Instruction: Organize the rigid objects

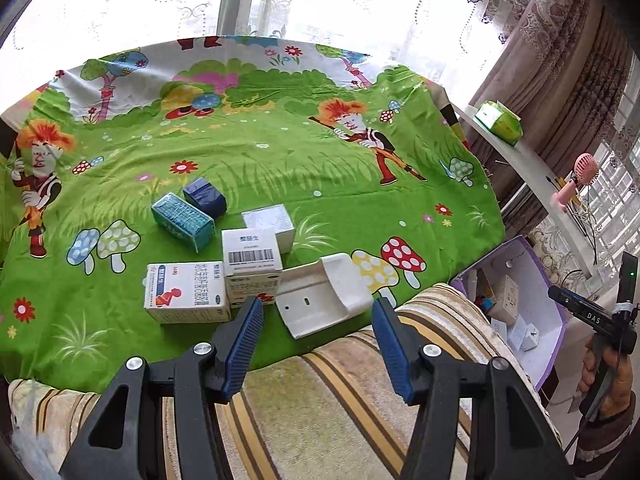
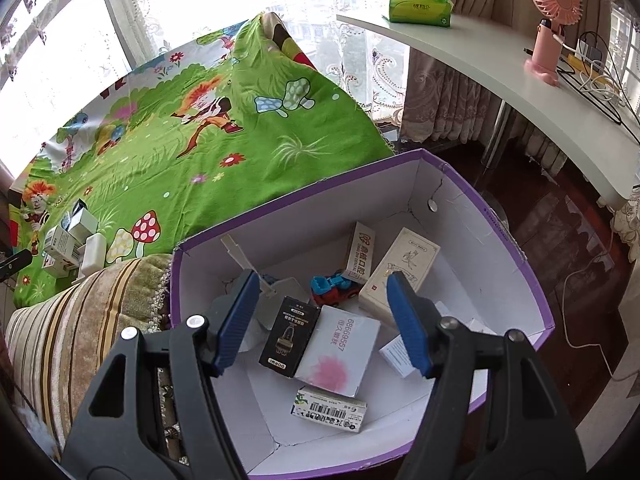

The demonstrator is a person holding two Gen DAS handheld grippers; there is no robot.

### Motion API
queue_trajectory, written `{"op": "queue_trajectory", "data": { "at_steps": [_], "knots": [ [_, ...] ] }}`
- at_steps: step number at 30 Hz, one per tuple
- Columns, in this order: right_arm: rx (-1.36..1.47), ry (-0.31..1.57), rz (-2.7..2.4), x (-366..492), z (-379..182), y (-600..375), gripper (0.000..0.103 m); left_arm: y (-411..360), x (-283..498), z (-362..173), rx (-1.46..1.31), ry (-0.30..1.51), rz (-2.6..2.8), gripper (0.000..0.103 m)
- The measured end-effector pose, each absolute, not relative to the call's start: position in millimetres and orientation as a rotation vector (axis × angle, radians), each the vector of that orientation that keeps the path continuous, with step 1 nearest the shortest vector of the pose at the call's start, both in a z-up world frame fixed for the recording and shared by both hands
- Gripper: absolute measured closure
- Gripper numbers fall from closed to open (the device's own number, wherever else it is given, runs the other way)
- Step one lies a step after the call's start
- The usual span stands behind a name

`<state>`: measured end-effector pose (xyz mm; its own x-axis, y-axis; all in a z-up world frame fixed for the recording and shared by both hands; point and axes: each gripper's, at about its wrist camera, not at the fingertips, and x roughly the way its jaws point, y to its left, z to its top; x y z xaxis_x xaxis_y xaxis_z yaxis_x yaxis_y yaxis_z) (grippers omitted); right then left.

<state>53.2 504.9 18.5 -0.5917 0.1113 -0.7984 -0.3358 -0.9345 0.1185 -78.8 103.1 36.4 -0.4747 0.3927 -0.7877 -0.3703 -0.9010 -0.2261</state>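
Observation:
On the green cartoon cloth (image 1: 280, 160) lie a white plastic holder (image 1: 326, 294), two white medicine boxes (image 1: 186, 296) (image 1: 251, 266), a white carton (image 1: 270, 224), a teal box (image 1: 182, 220) and a dark blue box (image 1: 205, 196). My left gripper (image 1: 318, 310) is open and empty, its jaws either side of the holder's near end, just short of it. My right gripper (image 2: 320, 292) is open and empty above the purple box (image 2: 500, 220), which holds several cartons and a toy car (image 2: 334, 288).
A striped cushion (image 1: 320, 400) lies at the cloth's near edge, next to the purple box (image 1: 556, 292). A white curved shelf (image 2: 460, 52) at the right carries a green tissue pack (image 2: 418, 2), a pink fan (image 2: 550, 20) and cables.

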Motion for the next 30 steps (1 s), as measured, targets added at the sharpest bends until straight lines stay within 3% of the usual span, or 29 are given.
{"op": "queue_trajectory", "data": {
  "at_steps": [3,17,23,30],
  "knots": [
    [-1.271,0.367,2.588,48.0,21.0,496.1,0.033,86.3,-82.6,29.6,-1.320,-0.038,2.391,0.037],
    [-1.326,0.267,2.716,14.8,34.4,432.6,0.033,46.5,-108.8,11.6,-1.435,0.061,2.432,0.032],
    [-1.362,0.229,2.794,-6.3,40.7,393.1,0.030,54.6,-116.2,1.2,-1.474,0.153,2.389,0.023],
    [-1.380,0.175,2.898,-32.4,52.7,341.9,0.025,66.1,-133.6,-12.8,-1.532,0.217,2.371,0.022]
  ]
}}
